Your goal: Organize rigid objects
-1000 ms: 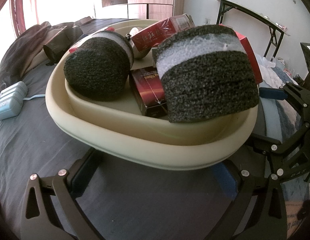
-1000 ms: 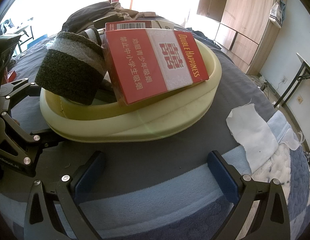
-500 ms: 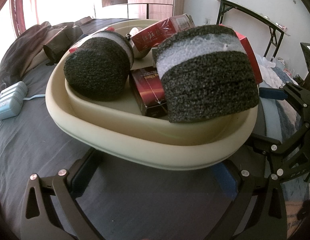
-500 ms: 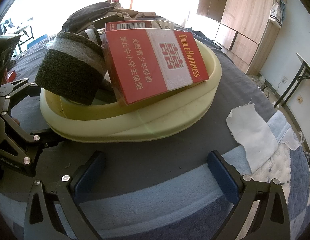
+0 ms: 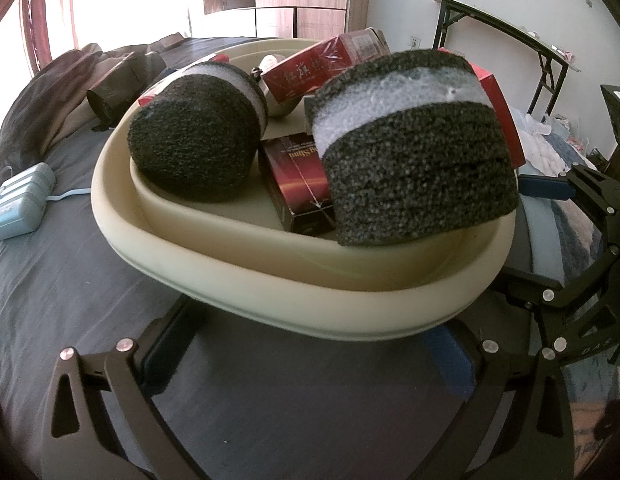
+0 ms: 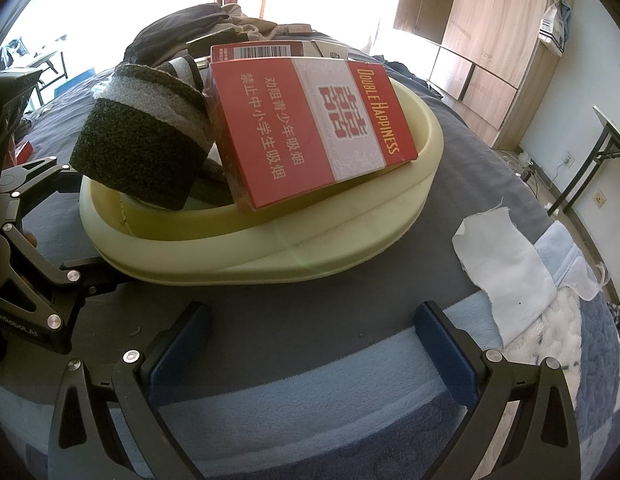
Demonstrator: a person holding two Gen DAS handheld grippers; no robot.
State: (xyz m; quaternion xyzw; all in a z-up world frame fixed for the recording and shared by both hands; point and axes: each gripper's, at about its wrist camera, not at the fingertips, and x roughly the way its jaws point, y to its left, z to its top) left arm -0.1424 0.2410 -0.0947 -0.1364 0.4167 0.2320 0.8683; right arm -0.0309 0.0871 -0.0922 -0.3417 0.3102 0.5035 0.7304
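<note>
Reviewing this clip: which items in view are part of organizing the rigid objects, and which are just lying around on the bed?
Job:
cream oval plastic basin
two black-and-white foam rolls
large red Double Happiness carton
dark red box

Lying about:
pale blue power strip
white cloth
dark clothes pile

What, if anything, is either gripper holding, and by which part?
Nothing is held. The left gripper and right gripper are both open with nothing between their fingers, just short of the cream plastic oval basin.
</note>
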